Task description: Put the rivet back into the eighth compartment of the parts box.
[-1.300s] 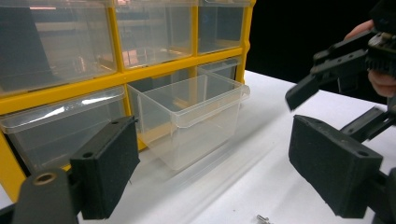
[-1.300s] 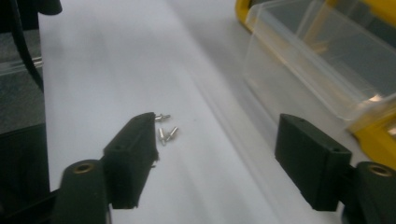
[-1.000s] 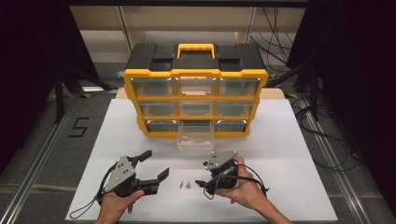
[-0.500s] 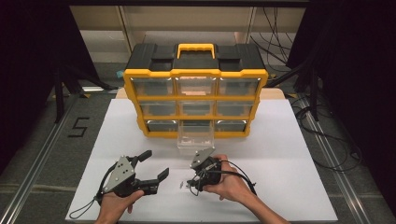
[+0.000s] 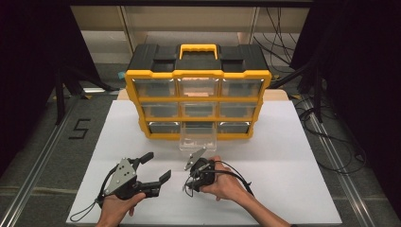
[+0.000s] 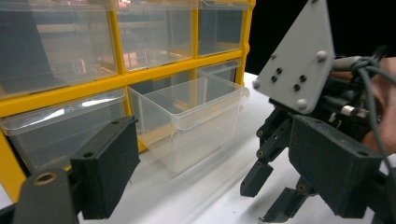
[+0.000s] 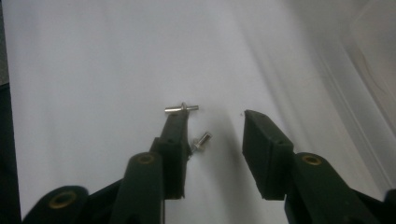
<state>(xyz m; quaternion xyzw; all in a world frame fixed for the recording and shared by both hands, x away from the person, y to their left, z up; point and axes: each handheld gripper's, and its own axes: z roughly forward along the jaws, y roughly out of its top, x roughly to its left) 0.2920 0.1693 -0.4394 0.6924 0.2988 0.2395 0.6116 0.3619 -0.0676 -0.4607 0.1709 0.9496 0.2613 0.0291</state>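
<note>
Two small metal screws lie on the white table: one (image 7: 181, 108) sits at the tip of a finger, the other (image 7: 201, 140) lies between the jaws, close to the left finger (image 7: 172, 140). My right gripper (image 7: 212, 116) points down over them (image 5: 188, 186). Its jaws have just been closing, but a gap remains and the pads press on nothing. My left gripper (image 5: 158, 165) rests wide open and empty at the front left (image 6: 215, 140). A clear plastic drawer (image 5: 197, 137) stands pulled out of the yellow organizer (image 5: 198, 73).
The organizer's other clear drawers (image 6: 60, 46) are pushed in. In the left gripper view the pulled-out drawer (image 6: 196, 116) looks empty, with the right gripper's grey plate (image 6: 299, 60) beside it. Bare white tabletop (image 5: 293, 161) lies to the right; cables (image 5: 331, 156) run past its edge.
The right gripper has moved left and down over the screws, and its jaws stand narrower than before. The left gripper has kept still.
</note>
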